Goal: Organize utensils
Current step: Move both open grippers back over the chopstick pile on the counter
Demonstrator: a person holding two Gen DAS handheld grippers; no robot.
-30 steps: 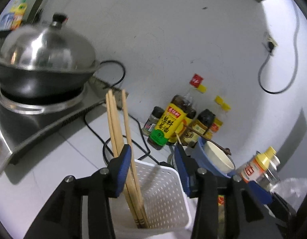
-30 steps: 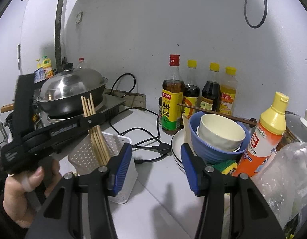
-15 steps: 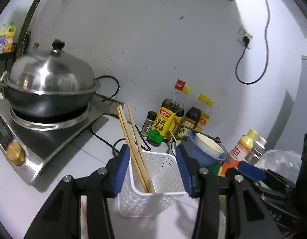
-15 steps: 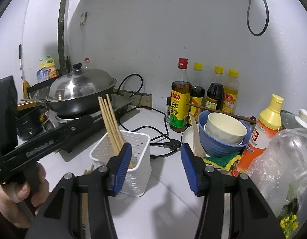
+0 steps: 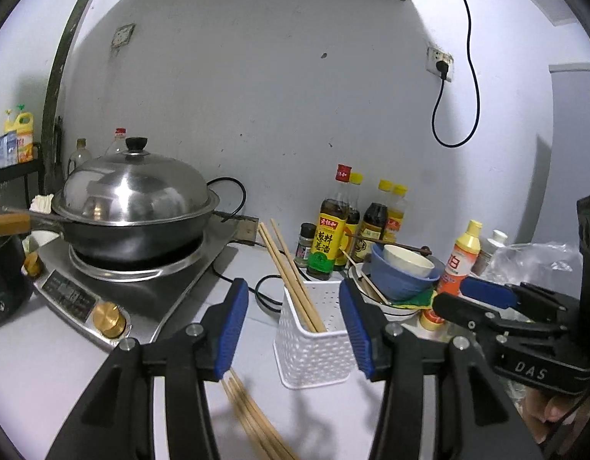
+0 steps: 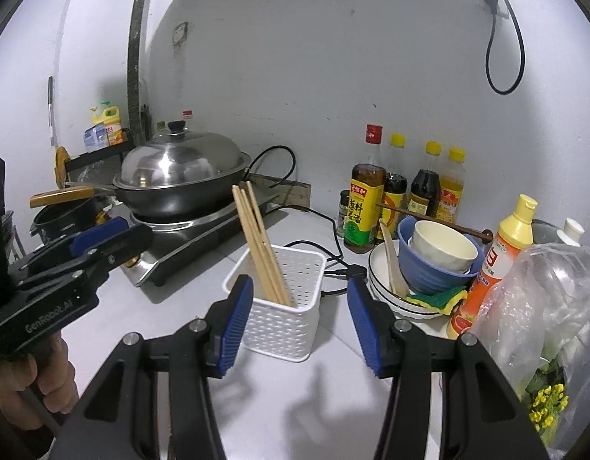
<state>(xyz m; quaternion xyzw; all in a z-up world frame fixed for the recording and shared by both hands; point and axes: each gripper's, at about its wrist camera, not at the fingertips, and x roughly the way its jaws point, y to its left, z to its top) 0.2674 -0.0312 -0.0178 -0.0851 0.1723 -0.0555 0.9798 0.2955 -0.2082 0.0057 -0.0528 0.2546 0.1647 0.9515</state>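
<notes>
A white perforated basket (image 5: 314, 352) stands on the grey counter with several wooden chopsticks (image 5: 291, 272) leaning upright in it. More chopsticks (image 5: 253, 418) lie loose on the counter in front of it, under my left gripper (image 5: 295, 329). That gripper is open and hangs just short of the basket with nothing between its blue pads. In the right wrist view the basket (image 6: 283, 318) and its chopsticks (image 6: 260, 241) sit just beyond my right gripper (image 6: 299, 322), which is open and holds nothing. The left gripper (image 6: 99, 237) shows at the left there, well clear of the basket.
A lidded wok (image 5: 134, 188) sits on an induction cooker (image 5: 141, 287) at the left. Sauce bottles (image 5: 329, 241) line the wall. Stacked bowls (image 5: 402, 272) with a sponge stand right of the basket, then an orange bottle and a plastic bag (image 6: 544, 306). A black cord (image 6: 333, 260) runs behind the basket.
Both grippers have drawn back and up from the basket, leaving the chopsticks standing in it. The left view has rolled level, and loose chopsticks now show on the counter below it.
</notes>
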